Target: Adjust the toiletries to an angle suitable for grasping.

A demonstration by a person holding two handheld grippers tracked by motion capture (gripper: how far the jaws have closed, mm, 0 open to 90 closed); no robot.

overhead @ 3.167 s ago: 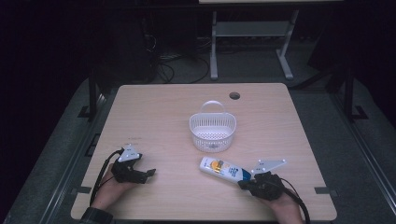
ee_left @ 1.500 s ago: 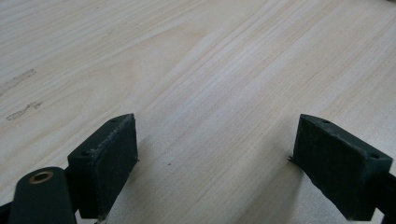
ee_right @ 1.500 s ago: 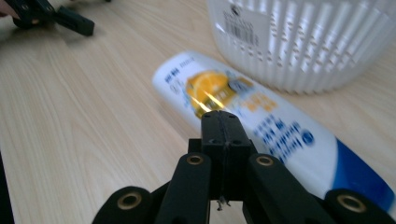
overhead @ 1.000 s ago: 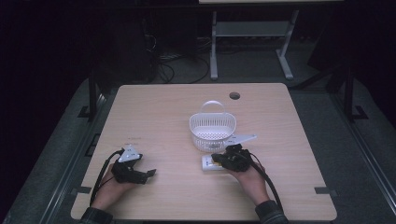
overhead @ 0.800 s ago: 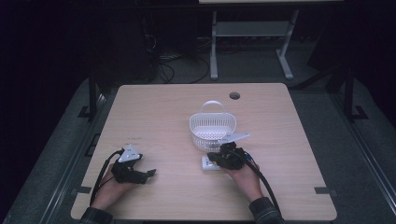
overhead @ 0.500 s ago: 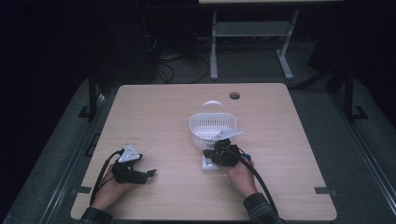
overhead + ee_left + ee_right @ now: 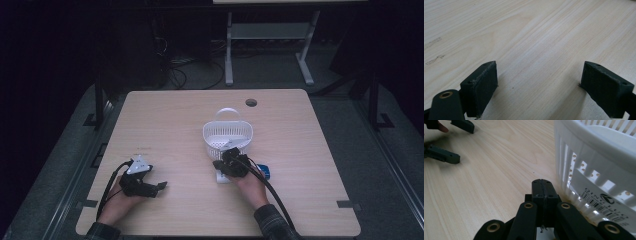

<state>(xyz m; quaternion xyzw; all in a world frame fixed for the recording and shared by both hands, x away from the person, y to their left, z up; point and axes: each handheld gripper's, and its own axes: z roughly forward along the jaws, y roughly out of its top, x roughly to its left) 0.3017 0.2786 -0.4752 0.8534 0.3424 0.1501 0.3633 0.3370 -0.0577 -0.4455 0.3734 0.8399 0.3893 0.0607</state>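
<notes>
A white slatted basket with a hoop handle stands mid-table; its wall rises at the right of the right gripper view. My right gripper lies low at the basket's front left, jaws pressed together with nothing between them. Under that hand lies a white bottle with a blue end, mostly hidden. My left gripper rests on the wooden table near the front left, open over bare wood. Its jaws also appear far off in the right gripper view.
A round cable hole sits near the table's far edge. Cables trail from both grippers toward the front edge. Beyond the table, a dark floor, loose cables and a metal stand.
My right hand has slid left and a little away from me, from beside the bottle to the basket's front left. The left hand has kept still.
</notes>
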